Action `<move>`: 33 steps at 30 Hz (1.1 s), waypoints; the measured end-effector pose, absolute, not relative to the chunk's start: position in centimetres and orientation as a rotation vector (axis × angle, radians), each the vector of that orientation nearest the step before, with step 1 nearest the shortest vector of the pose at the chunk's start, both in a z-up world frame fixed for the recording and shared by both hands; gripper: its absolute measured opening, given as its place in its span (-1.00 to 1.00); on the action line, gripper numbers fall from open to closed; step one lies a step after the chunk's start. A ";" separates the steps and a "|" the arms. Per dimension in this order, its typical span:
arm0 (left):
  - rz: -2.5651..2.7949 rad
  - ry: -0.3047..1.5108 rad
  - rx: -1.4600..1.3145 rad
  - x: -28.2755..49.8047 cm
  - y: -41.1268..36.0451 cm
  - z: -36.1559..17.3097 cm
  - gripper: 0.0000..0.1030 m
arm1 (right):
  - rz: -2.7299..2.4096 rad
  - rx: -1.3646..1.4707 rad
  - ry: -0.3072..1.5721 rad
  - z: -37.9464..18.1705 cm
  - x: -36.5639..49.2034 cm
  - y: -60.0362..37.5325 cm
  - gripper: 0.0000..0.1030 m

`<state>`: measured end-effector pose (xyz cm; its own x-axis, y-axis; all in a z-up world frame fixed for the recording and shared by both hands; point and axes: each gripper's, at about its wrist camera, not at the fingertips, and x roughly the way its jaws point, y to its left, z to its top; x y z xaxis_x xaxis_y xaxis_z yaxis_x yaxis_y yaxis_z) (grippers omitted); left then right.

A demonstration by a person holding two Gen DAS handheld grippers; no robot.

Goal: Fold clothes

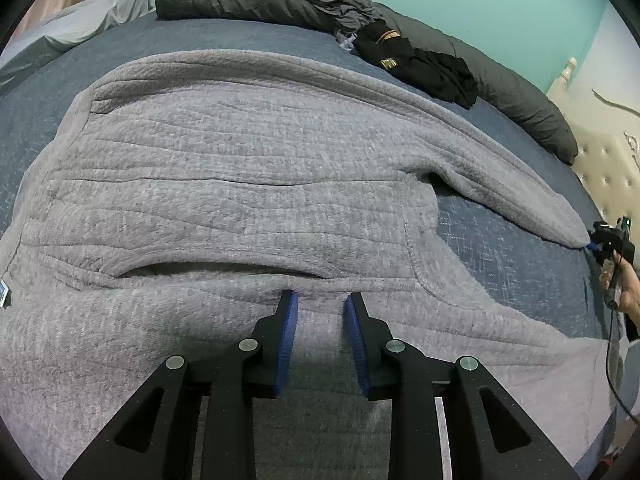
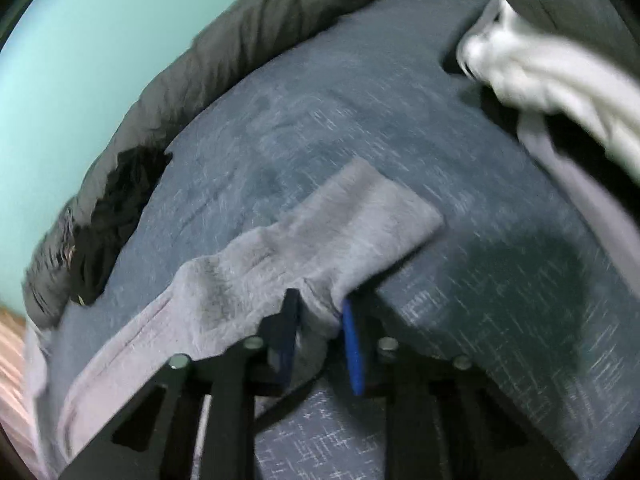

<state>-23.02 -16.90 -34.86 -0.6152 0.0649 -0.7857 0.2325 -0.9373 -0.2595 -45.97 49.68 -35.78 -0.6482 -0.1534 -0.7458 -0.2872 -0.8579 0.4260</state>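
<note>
Spread across the blue bed [image 1: 240,40], the thick grey fleece sweater [image 1: 240,184] looks soft, floppy and bulky: the left tongs [image 1: 322,300] hover released above its body while the right tongs [image 2: 320,312] pinch its sleeve [image 2: 320,240], at 3 o'clock, near the cuff, a sound hold.

The left gripper [image 1: 320,300] is matte black, with 2 fingers lined in ribbed blue pads [image 1: 289,340]. Behind the pads, 4 round silver screws [image 1: 248,345] mark the pivots of angular black link arms, each pierced by a long cut-out. The right gripper [image 2: 318,306] is built the same: black frame, blue pads, silver screws. In the left wrist view it is a small black block with a green light, a thin black cable [image 1: 610,368] trailing below it beside a hand [image 1: 624,292].
</note>
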 end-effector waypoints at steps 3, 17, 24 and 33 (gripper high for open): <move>-2.693 0.519 1.330 -23.0 -16.9 -34.9 -0.44 | 2.708 -1.155 0.694 -33.1 -45.3 50.1 -0.82; -2.699 0.533 1.330 -23.0 -16.9 -34.8 -0.44 | 2.609 -1.131 0.334 -31.1 -44.2 50.9 -0.36; -2.693 0.537 1.328 -23.1 -16.8 -34.7 -0.44 | 2.792 -1.208 0.398 -31.2 -41.9 45.9 -0.35; -2.721 0.607 1.281 -21.8 -17.6 -33.4 -0.43 | 3.037 -1.316 0.632 -31.2 -33.6 35.2 -0.35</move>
<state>-21.81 -17.65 -33.38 -0.6494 0.0999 -0.7539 0.2300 -0.9191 -0.3198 -33.63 35.17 -31.25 -0.6731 -0.3486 -0.6523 0.0594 -0.9046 0.4221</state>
